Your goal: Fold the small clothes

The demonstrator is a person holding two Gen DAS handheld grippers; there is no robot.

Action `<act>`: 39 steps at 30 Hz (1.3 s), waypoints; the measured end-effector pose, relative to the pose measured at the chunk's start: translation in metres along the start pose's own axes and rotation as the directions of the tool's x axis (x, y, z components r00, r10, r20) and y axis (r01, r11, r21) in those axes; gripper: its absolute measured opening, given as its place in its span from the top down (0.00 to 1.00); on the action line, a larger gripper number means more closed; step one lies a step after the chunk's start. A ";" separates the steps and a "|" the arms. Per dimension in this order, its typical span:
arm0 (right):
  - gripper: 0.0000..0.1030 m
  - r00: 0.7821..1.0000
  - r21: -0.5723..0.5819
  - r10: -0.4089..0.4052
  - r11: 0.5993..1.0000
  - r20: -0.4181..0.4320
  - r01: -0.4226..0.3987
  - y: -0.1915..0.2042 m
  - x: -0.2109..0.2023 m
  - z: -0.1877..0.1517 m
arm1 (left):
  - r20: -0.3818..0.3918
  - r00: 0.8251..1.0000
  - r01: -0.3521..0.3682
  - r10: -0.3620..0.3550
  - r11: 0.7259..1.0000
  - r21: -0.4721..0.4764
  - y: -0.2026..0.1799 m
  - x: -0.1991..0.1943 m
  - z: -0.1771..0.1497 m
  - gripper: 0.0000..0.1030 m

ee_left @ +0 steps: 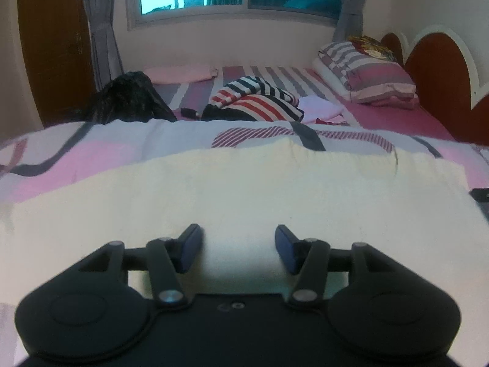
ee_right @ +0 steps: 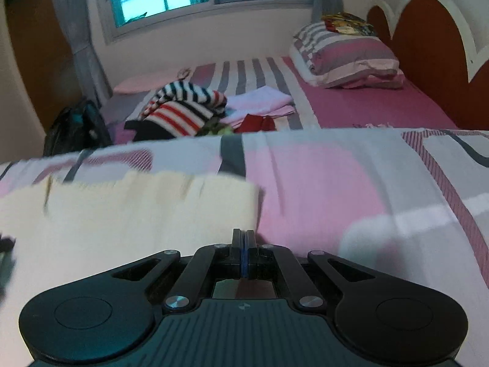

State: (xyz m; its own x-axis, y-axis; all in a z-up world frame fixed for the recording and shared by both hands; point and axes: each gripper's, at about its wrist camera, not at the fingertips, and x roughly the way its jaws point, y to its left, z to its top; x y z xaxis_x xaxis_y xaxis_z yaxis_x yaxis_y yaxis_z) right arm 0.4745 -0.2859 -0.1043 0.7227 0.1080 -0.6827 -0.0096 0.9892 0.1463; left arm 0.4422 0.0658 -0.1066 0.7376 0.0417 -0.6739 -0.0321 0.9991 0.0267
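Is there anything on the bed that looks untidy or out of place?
Yes. Behind the cream cloth that lies spread in front, a striped garment sits crumpled in a loose heap on dark clothes, not folded. Beside it, the pale pink pieces lie flat and folded. A black bag lies slumped at the bed's far-left edge.

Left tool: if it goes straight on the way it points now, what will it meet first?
Most likely the cream cloth lying right ahead of the open left tool, spread on the pink and grey blanket. Depth is hard to judge.
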 end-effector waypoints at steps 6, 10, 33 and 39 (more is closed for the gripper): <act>1.00 1.000 -0.024 0.027 0.999 -0.003 -0.027 0.000 -0.032 -0.053 | 0.017 1.000 -0.012 0.011 0.999 0.036 -0.003 -0.025 -0.025 0.46; 1.00 0.999 0.017 0.038 0.999 0.032 -0.038 -0.004 -0.052 -0.061 | 0.072 0.997 -0.022 0.023 0.999 -0.025 0.012 -0.050 -0.029 0.45; 1.00 0.998 0.052 0.037 0.998 0.049 -0.039 0.009 -0.066 -0.082 | -0.011 0.997 0.071 -0.080 0.931 -0.357 0.074 -0.034 -0.037 0.88; 1.00 0.999 0.064 0.034 0.997 0.037 -0.037 0.015 -0.076 -0.075 | 0.006 0.997 -0.072 0.078 0.946 -0.315 0.082 -0.060 -0.039 0.13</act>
State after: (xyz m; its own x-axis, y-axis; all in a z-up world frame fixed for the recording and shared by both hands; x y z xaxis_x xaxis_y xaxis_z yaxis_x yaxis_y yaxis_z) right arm 0.3679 -0.2720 -0.1036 0.7468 0.1382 -0.6506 0.0081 0.9762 0.2166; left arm 0.3689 0.1456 -0.0924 0.7368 0.1194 -0.6655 -0.2963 0.9418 -0.1590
